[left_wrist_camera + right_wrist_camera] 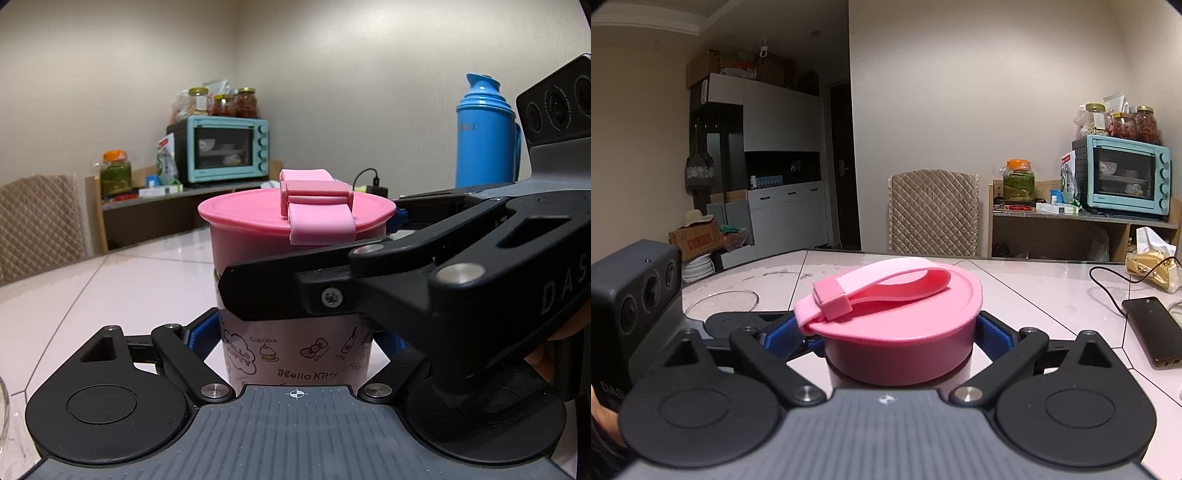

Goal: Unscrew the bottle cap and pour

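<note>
the bottle (295,354) stands upright on the pale desk (122,280), a pink-and-white printed body under a wide pink cap (901,332) with a soft strap looped over its top. my left gripper (295,343) has its jaws closed around the body below the cap, one blue pad (201,332) pressed against each flank, so the body sits squarely between them and close in front of the left camera. my right gripper (899,338) comes in higher, at cap level. in the right wrist view the cap lies between its jaws, a blue pad (991,334) on either side at the cap's wall. the one on the right looks to be just touching or barely off the cap; i cannot tell whether the other presses, since the strap hides it. in the left wrist view one black finger (295,291) of the right gripper crosses in front of the bottle just under the cap. a clear glass bowl (720,301) sits on the desk beyond, well apart, and a dark phone (1152,330) lies off to the right.
</note>
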The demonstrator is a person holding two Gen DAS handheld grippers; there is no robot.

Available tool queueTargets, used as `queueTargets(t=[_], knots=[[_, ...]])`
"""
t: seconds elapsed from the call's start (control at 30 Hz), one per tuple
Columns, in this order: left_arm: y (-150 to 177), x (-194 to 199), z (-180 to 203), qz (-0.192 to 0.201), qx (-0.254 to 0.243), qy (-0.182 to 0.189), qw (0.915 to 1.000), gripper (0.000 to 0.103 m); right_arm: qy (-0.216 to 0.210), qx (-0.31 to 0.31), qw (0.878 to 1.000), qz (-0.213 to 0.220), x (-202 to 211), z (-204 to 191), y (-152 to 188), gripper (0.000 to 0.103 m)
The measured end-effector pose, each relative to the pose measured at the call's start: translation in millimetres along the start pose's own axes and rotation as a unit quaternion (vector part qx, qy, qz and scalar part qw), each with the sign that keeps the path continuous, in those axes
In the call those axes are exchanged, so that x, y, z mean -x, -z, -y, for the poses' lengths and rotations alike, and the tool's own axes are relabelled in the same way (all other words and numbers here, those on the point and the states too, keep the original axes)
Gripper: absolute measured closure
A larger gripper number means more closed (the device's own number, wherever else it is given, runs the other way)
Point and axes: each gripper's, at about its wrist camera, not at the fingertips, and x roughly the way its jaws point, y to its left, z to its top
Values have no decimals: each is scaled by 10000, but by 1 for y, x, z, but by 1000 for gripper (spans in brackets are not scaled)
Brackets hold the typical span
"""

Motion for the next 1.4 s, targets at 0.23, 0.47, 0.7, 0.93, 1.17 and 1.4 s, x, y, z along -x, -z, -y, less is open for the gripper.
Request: queueTargets(t=[0.23,0.47,0.7,0.93,1.17,1.4], knots=[[0,0,0,-2,-2,-1,10000,14,61,32,10000,-10,1,0,0,14],[-1,0,0,5,0,3,10000,14,-222,282,9993,-48,2,8,-1,18],[-1,1,0,2,-1,3,10000,14,-1054,568,9927,-162,-1,31,-6,18],[-1,1,0,2,1,4,10000,14,-2293,889,9690,-229,-9,65,-13,18],[-1,1,1,0,3,4,10000,14,-2596,969,9604,-285,-6,71,-20,17],[-1,3,2,0,3,6,10000,14,-2232,811,9712,-202,1,65,-20,13]])
